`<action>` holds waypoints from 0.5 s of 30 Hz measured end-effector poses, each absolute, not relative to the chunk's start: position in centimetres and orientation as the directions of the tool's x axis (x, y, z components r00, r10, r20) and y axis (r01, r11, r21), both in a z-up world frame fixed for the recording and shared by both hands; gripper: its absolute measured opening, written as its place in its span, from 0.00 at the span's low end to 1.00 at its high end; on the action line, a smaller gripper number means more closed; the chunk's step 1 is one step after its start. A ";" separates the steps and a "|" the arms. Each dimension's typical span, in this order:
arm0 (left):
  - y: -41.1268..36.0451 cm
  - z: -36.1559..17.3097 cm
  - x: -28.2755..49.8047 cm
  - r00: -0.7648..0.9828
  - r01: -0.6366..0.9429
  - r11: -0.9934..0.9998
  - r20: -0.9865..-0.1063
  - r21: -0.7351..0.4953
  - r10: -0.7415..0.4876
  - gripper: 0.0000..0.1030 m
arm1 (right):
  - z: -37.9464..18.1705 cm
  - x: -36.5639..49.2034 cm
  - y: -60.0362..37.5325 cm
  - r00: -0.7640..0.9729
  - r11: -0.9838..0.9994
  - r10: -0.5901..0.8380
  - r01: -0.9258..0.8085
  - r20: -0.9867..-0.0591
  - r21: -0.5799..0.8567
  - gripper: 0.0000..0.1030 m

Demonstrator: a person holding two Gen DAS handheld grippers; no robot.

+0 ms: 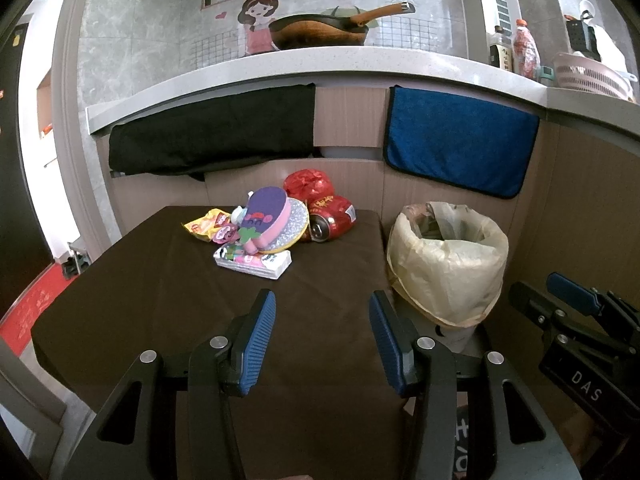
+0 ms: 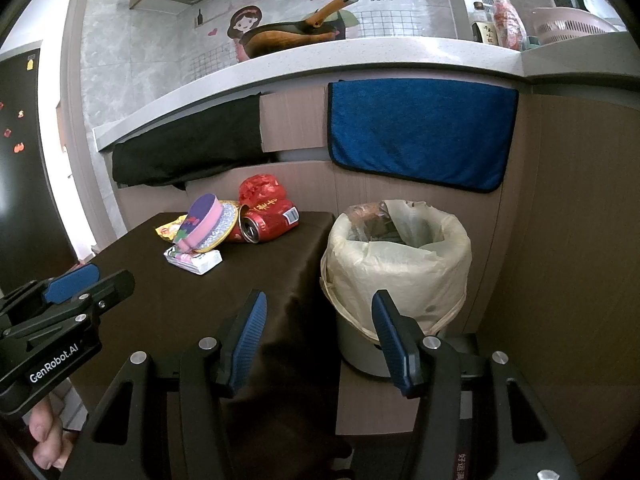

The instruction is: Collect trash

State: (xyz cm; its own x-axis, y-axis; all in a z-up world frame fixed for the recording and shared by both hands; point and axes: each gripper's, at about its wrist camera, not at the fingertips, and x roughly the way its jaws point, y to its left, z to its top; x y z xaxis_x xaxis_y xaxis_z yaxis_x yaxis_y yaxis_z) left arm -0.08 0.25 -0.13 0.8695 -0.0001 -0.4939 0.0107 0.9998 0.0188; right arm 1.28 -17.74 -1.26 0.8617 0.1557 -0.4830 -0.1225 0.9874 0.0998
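Both grippers are held tilted downward over the near edge of the dark-clothed worktop, side by side. The left gripper is spread wide with nothing grasped; the right gripper likewise. The trash pile is seen well ahead of the left gripper, the lined bin just beyond the right gripper, beside the worktop
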 end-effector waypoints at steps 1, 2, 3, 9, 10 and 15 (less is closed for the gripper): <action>0.2 -0.2 -0.1 0.870 0.011 1.000 -0.494 0.018 -0.001 0.48 | -1.3 1.3 -17.7 0.861 0.987 0.156 -0.123 -0.483 0.099 0.51; -0.1 -0.1 0.1 0.869 0.011 1.000 -0.495 0.018 -0.001 0.48 | -1.3 1.3 -17.8 0.861 0.987 0.156 -0.122 -0.484 0.100 0.51; -0.1 -0.1 0.2 0.868 0.010 1.000 -0.496 0.016 -0.001 0.48 | -1.3 1.3 -17.8 0.861 0.987 0.156 -0.122 -0.484 0.101 0.51; 1.1 0.2 1.1 0.868 0.008 1.000 -0.497 0.002 -0.006 0.48 | -1.3 1.6 -17.8 0.870 0.989 0.146 -0.119 -0.472 0.087 0.51; 1.5 0.2 1.5 0.869 0.010 1.000 -0.494 -0.003 -0.010 0.48 | -1.3 2.0 -17.7 0.872 0.989 0.147 -0.121 -0.467 0.085 0.51; 5.5 0.3 6.3 0.866 -0.017 1.000 -0.500 -0.020 0.004 0.48 | -0.6 6.3 -16.7 0.872 0.982 0.188 -0.174 -0.452 0.074 0.51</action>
State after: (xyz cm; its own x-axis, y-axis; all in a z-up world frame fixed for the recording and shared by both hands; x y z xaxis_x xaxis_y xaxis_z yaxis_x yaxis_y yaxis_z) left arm 6.31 5.46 0.28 0.8662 0.0043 -0.4997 -0.0167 0.9997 -0.0204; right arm 6.27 -16.72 -0.58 0.8722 0.1882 -0.4515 -0.1737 0.9820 0.0738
